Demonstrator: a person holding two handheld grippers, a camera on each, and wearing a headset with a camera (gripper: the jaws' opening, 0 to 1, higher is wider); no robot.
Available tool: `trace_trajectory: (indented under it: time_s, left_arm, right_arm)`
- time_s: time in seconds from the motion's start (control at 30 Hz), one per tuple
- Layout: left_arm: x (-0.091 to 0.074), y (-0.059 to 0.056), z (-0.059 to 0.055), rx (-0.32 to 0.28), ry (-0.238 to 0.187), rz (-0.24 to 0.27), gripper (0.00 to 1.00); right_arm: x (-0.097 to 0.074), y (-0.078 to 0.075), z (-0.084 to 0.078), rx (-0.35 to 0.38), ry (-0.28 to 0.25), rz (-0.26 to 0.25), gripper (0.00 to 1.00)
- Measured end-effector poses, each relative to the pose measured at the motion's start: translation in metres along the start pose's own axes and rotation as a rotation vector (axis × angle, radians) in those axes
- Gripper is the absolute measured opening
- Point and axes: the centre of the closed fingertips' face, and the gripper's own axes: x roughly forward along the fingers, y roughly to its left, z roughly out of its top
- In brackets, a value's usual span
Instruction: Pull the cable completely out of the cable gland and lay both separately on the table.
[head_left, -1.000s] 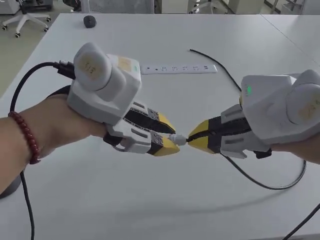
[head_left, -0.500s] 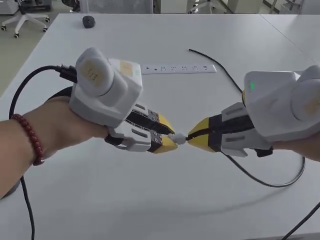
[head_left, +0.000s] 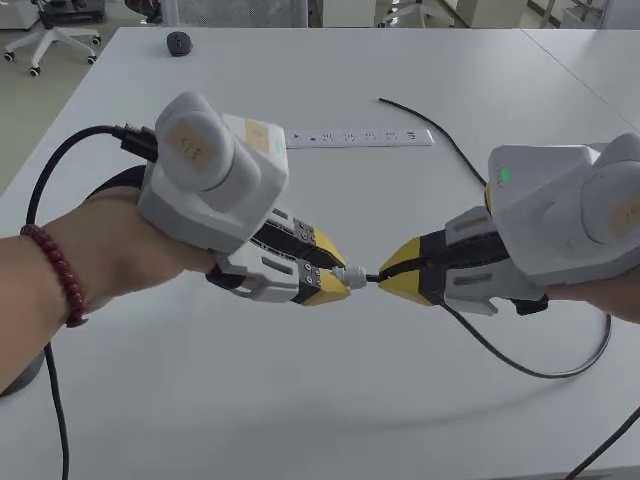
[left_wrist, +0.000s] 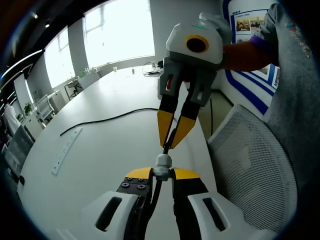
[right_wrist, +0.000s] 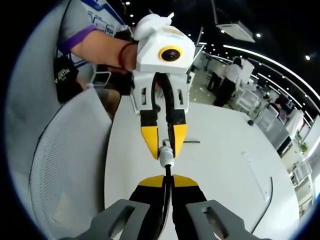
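I am clamping the left tongs (head_left: 338, 280) on the small white plastic cable gland (head_left: 352, 277) and the right tongs (head_left: 390, 278) on the thin black cable (head_left: 540, 376), both above the white desk (head_left: 300, 410); pulling straight along the cable, without twisting, seems best.

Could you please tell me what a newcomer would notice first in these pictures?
Two yellow-tipped hand-held grippers face each other, nearly tip to tip, above the white table, mid-picture in the head view. The left hand-held gripper clamps a small white plastic cable gland; the right hand-held gripper pinches the thin black cable emerging from it. Behind them lies a long white power strip.
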Motion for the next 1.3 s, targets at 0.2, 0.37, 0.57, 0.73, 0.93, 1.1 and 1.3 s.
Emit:
trace_trajectory:
  time_s: [0.2,0.37,0.57,0.73,0.93,1.1,1.3]
  left_arm:
    - [-0.003,0.003,-0.004,0.003,0.005,0.009,0.15]
    - [-0.009,0.006,-0.011,0.004,0.013,0.018,0.15]
    - [-0.011,0.007,-0.014,0.007,0.018,0.023,0.15]
    - [-0.012,0.007,-0.017,0.006,0.028,0.025,0.15]
    - [-0.019,0.009,-0.020,-0.001,0.035,0.032,0.15]
    - [-0.021,0.008,-0.021,0.000,0.041,0.032,0.15]
    - [-0.022,0.009,-0.022,-0.013,0.040,0.036,0.15]
  right_arm:
    - [-0.001,-0.002,-0.022,0.005,0.053,-0.007,0.00]
    - [-0.008,-0.008,-0.058,0.045,0.128,-0.017,0.00]
    - [-0.013,-0.012,-0.088,0.077,0.196,-0.031,0.00]
    - [-0.015,-0.011,-0.108,0.114,0.225,-0.035,0.00]
    - [-0.016,-0.010,-0.129,0.146,0.264,-0.036,0.00]
    - [-0.016,-0.009,-0.135,0.173,0.266,-0.035,0.00]
    - [-0.017,-0.008,-0.144,0.190,0.276,-0.034,0.00]
